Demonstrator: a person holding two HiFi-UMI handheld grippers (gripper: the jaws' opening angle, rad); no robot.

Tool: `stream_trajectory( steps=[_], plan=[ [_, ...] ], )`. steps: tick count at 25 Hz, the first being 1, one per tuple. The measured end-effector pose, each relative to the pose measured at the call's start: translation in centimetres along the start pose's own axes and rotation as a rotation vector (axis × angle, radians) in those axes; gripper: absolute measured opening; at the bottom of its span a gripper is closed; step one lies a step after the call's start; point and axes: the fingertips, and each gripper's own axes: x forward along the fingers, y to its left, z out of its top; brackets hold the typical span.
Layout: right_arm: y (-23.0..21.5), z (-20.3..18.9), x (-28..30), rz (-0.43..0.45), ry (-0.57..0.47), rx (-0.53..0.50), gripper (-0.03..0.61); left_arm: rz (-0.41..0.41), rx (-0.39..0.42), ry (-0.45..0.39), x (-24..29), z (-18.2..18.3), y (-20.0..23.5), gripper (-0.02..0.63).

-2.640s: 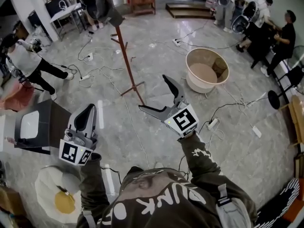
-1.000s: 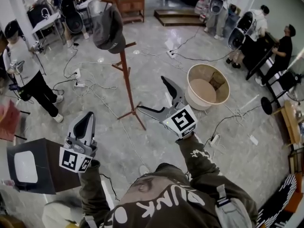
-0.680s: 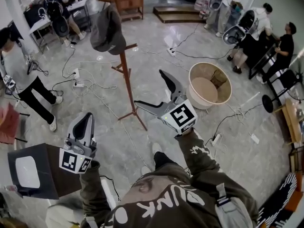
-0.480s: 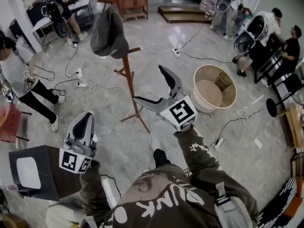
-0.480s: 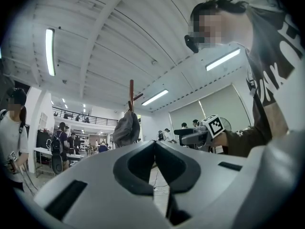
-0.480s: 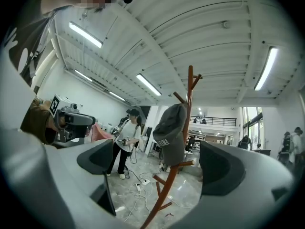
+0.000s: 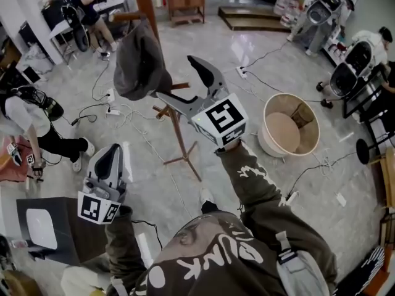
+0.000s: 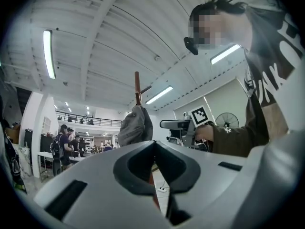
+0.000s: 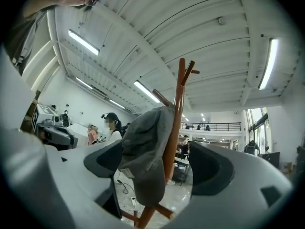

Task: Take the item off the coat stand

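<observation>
A grey cap hangs near the top of a brown wooden coat stand. My right gripper is raised beside the cap's right side, jaws wide open, one finger just under the cap's lower edge. In the right gripper view the cap and the stand's pole show in the gap of the right gripper, still a little beyond its jaws. My left gripper is held low at the left, shut and empty. From the left gripper view the cap is farther off.
A round beige tub stands on the floor at the right. Cables and power strips lie around the stand's feet. A dark box with a white panel sits at lower left. A person stands at the left.
My right gripper has risen and moved up-left to the cap, still open. The stand and cap now look closer. The left gripper has kept its place, shut.
</observation>
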Motion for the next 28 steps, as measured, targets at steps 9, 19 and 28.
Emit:
stream_trajectory(
  steps=[9,19,28],
  plan=[
    [-2.1,-0.9,7.0,-0.016,0.077,-0.001,0.26,0.043,-0.001,0.018,1.4,-1.2,3.2,0.005],
    [-2.9,1.1,7.0,-0.068,0.065,-0.032,0.031,0.064,-0.012,0.014,0.6,-1.8,3.6,0.005],
    [-1.6,8.0,5.5,-0.068,-0.043,-0.095,0.031,0.082,0.014,-0.008,-2.1,0.1,3.2,0.005]
  ],
)
